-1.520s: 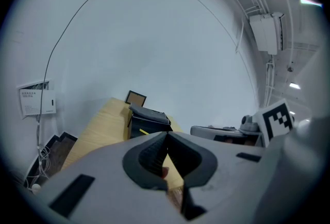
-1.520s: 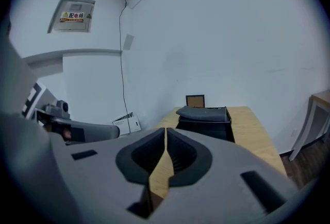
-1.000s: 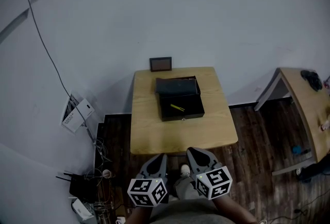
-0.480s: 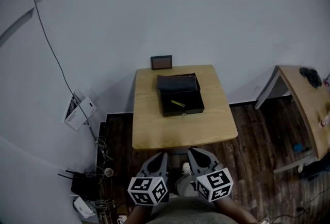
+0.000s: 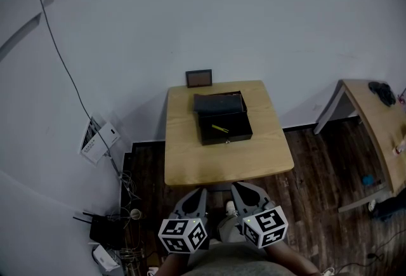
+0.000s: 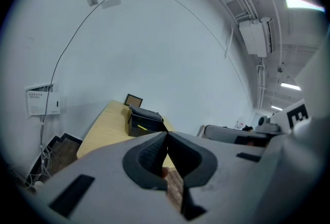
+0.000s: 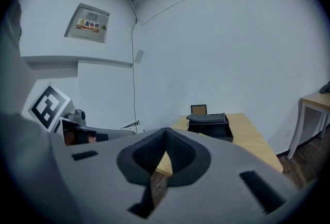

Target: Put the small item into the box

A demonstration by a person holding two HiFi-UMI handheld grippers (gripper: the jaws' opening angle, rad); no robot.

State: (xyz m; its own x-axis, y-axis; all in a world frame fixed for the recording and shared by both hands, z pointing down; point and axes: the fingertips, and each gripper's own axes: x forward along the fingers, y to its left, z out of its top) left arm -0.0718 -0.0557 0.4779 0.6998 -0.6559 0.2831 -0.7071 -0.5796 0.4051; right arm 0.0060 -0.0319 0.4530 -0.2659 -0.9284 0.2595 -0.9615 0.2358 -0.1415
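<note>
An open black box (image 5: 221,120) stands on the far half of a small wooden table (image 5: 190,160), its lid raised at the back. A small yellow item (image 5: 219,128) lies inside the box. The box (image 6: 143,121) also shows in the left gripper view and the box (image 7: 210,125) in the right gripper view. My left gripper (image 5: 196,193) and right gripper (image 5: 239,188) hang side by side short of the table's near edge, well clear of the box. Both are shut with nothing between the tips.
A small framed picture (image 5: 198,78) leans on the white wall behind the table. A second table (image 5: 373,122) stands at the right on the dark wood floor. Cables, a router (image 5: 100,228) and a white panel (image 5: 96,139) lie at the left.
The view has drawn back slightly, so the table and box sit a little farther off. Both grippers keep the same pose, shut and empty.
</note>
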